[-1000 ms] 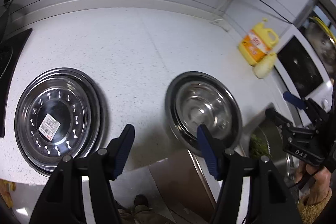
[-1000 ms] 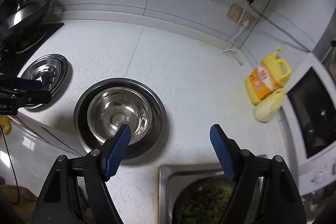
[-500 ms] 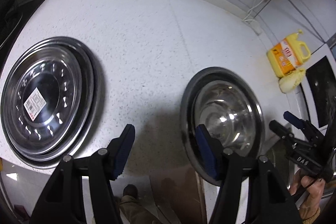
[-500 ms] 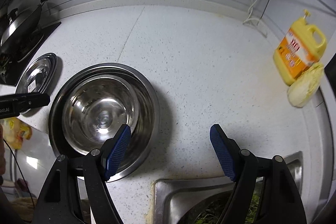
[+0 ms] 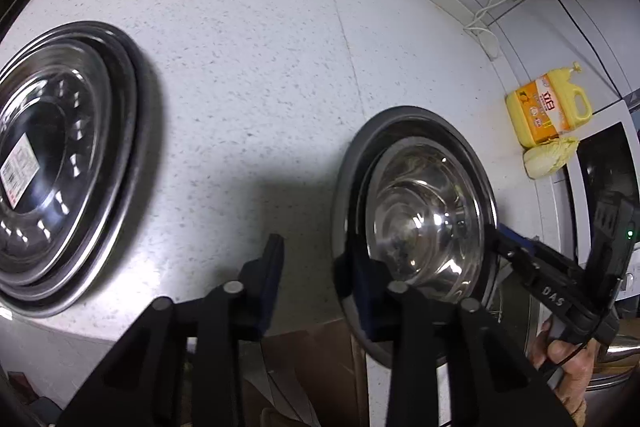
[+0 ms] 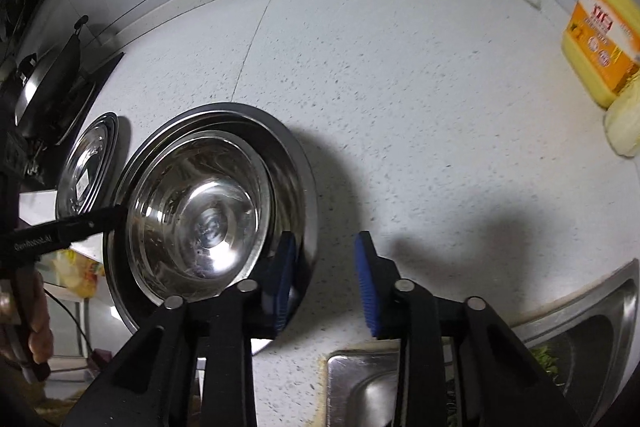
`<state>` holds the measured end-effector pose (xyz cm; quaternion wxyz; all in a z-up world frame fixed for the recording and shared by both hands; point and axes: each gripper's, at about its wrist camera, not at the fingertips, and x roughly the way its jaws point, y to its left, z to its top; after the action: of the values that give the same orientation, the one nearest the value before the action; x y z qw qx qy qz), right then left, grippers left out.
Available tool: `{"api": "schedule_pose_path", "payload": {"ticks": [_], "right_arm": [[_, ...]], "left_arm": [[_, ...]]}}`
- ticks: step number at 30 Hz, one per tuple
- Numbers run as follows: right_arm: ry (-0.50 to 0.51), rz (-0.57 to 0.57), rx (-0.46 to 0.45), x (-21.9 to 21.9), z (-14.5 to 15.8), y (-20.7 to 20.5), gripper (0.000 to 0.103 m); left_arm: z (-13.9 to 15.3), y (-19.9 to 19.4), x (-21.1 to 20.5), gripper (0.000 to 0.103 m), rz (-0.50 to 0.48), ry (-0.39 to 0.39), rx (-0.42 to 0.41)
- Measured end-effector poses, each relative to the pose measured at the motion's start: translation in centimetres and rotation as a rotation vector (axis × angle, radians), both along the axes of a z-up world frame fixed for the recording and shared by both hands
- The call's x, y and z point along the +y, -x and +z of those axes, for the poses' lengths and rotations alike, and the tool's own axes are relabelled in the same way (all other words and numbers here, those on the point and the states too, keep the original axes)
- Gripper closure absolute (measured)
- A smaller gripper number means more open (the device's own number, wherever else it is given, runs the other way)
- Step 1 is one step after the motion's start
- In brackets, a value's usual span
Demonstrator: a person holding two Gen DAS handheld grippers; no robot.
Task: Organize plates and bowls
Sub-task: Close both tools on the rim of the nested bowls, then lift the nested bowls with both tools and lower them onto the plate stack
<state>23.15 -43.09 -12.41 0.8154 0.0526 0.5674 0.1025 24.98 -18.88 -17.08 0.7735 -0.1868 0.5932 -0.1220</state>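
A steel bowl [image 5: 424, 215] sits nested in a larger steel basin [image 5: 400, 123] on the white counter; both also show in the right wrist view, bowl [image 6: 200, 223] and basin [image 6: 296, 163]. A stack of steel plates [image 5: 60, 163] with a label lies to the left, small in the right wrist view [image 6: 86, 167]. My left gripper [image 5: 310, 261] is partly closed, its jaws astride the basin's left rim. My right gripper [image 6: 326, 275] is partly closed, its jaws astride the basin's right rim. Neither has clamped.
A yellow detergent jug [image 5: 548, 107] and a pale cabbage [image 5: 550, 157] stand at the right, by a dark appliance. A steel sink [image 6: 560, 339] with greens is at the front right. A wok [image 6: 44, 75] sits on the stove at far left.
Both grippers have moved down to the basin and narrowed their jaws from wide open, one on each side of its rim.
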Motion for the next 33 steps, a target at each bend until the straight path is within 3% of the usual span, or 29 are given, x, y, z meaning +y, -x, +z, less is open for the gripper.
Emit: {"api": "schedule_pose_path", "payload": {"ticks": [6,16,22,27,33], "right_arm": [[-0.028,0.034,0.042,0.5,-1.1,-0.4,0.089],[-0.035,0.030,0.072,0.5,-1.2,-0.9,0.090],[-0.054,0.001,0.070,0.1,-0.6,-1.2,0.090],[-0.052,-0.021,0.034,0.7,1.5,-1.2,0.090],[-0.079,0.036,-0.031,5.9,5.0,-2.2,0.091]], "left_arm": [[-0.5,-0.7,-0.8,0.093,-0.021,0.047,-0.001],[-1.0,-1.1,-0.8,0.095,-0.017,0.079,0.020],[0.4,-1.3,-0.7,0.096,-0.023,0.084,-0.006],[2.7,-1.2,2.3,0.096,-0.005,0.105,-0.045],[6.7,-0.3,10.5,0.096,0.069,0.080,-0.106]]}}
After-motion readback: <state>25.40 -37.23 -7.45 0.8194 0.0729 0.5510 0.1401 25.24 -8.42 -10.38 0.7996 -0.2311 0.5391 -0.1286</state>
